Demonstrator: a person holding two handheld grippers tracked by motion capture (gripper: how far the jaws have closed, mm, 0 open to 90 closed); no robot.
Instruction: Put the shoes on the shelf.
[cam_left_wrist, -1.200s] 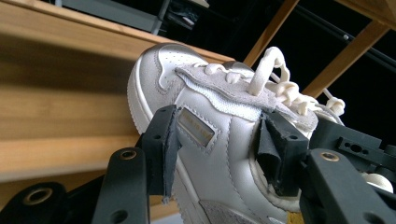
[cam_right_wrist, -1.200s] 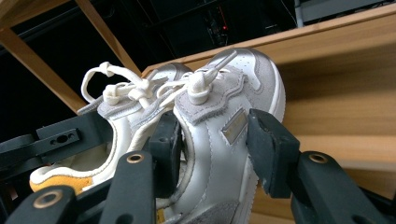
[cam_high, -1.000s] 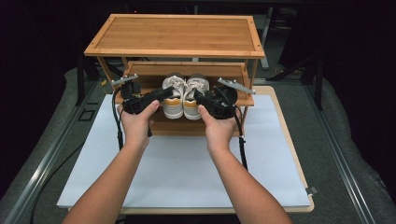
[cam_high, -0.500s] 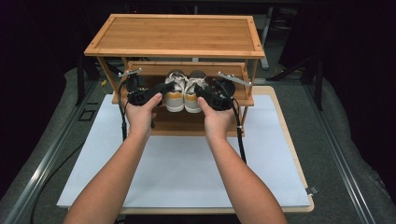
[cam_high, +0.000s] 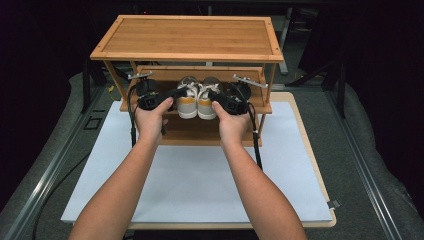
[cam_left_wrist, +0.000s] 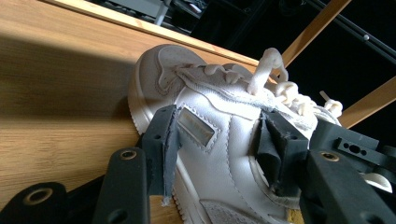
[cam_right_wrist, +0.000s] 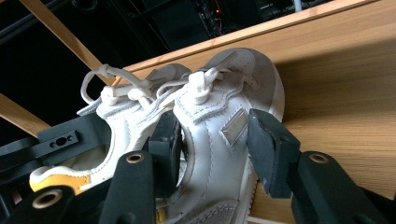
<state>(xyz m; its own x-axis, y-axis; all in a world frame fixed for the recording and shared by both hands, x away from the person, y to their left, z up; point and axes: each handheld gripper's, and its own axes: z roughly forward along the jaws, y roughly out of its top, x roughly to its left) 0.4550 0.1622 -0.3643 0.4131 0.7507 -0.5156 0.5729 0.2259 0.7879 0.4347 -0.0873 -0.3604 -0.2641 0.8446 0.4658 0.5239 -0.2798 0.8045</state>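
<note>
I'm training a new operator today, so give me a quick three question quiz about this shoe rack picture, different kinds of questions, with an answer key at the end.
1. True or false: the pair of white sneakers rests on the top shelf of the wooden rack.
2. Multiple choice: what does the left gripper clamp? A) a shoelace only B) the side of the left sneaker C) a rack post
3. Fill in: the right gripper has its jaws on either side of the right ____.

Key: 1 false, they sit on the middle shelf. 2 B. 3 sneaker.
</note>
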